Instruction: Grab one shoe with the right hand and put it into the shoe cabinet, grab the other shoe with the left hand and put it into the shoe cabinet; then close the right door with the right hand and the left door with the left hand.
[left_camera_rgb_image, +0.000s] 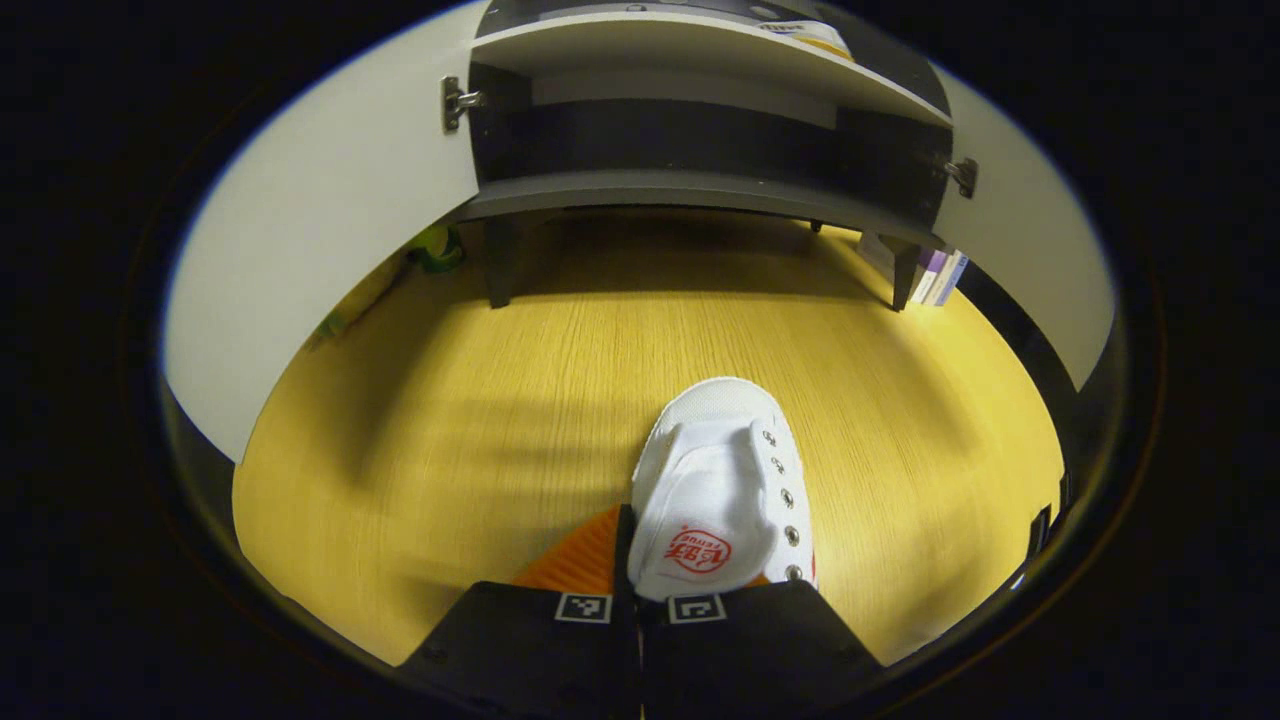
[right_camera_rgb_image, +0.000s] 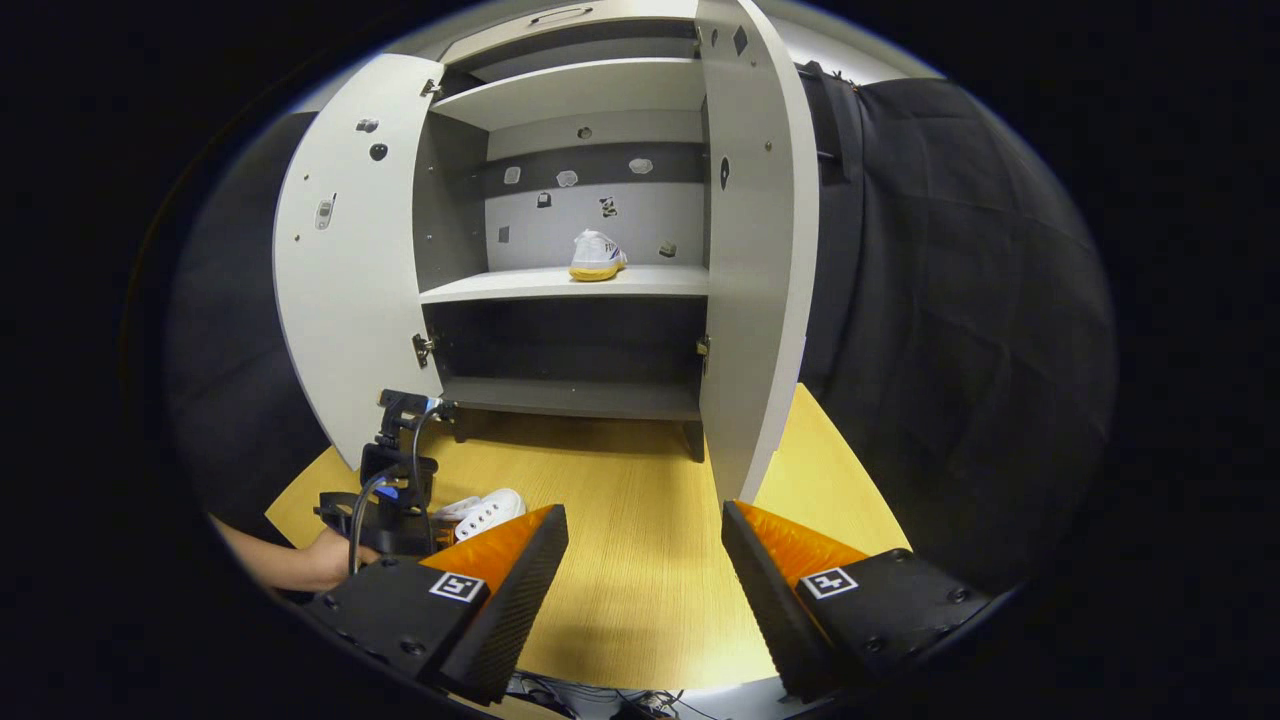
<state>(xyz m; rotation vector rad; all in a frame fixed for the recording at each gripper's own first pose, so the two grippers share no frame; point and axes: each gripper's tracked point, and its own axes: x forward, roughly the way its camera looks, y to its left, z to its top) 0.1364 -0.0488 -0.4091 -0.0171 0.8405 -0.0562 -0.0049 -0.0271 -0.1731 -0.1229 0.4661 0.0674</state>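
Shoe cabinet (right_camera_rgb_image: 590, 250): both doors open; first shoe (right_camera_rgb_image: 597, 256) on middle shelf.
Second shoe (left_camera_rgb_image: 722, 495): on bench before cabinet, heel pinched by left gripper (left_camera_rgb_image: 640, 600), fingers narrow. Risk: shallow hold, slip when lifted.
Right gripper (right_camera_rgb_image: 645, 560): fingers wide, empty.

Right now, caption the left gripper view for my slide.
Left hand-held gripper shut on white shoe before the open shoe cabinet.
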